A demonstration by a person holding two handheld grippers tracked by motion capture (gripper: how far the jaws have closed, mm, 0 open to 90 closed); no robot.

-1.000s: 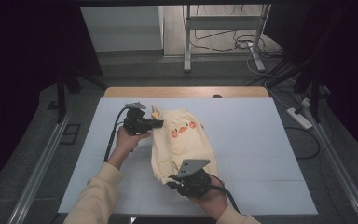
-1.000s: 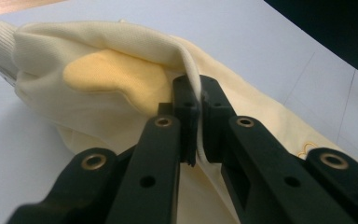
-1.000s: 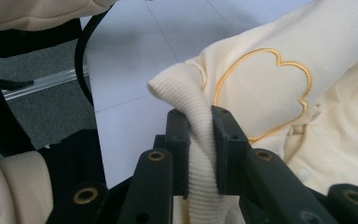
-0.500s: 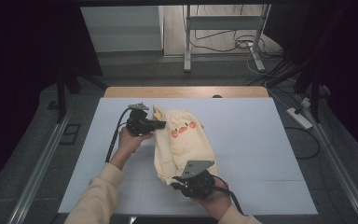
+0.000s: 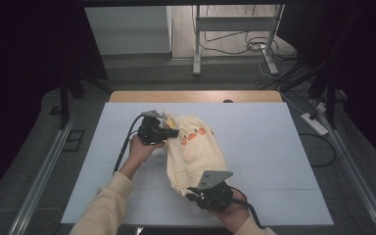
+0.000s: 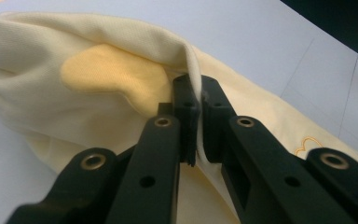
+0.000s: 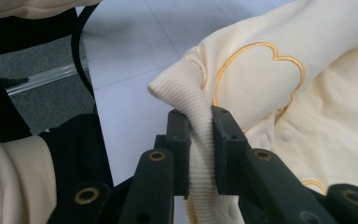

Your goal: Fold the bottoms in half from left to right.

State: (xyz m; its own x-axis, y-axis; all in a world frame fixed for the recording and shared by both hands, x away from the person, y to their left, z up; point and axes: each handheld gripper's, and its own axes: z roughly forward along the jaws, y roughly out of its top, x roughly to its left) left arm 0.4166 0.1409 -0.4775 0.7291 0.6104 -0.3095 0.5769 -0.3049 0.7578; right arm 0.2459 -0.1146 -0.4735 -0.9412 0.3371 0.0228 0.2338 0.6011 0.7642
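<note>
Pinching the cream garment (image 5: 196, 152) between both grippers' jaws.

Left gripper (image 5: 169, 132) and right gripper (image 5: 192, 194) jaws clamped.

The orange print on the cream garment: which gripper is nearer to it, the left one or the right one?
Left. The left gripper grips the garment just beside the orange print. The right gripper grips the ribbed edge at the garment's near end, farther from the print.
</note>
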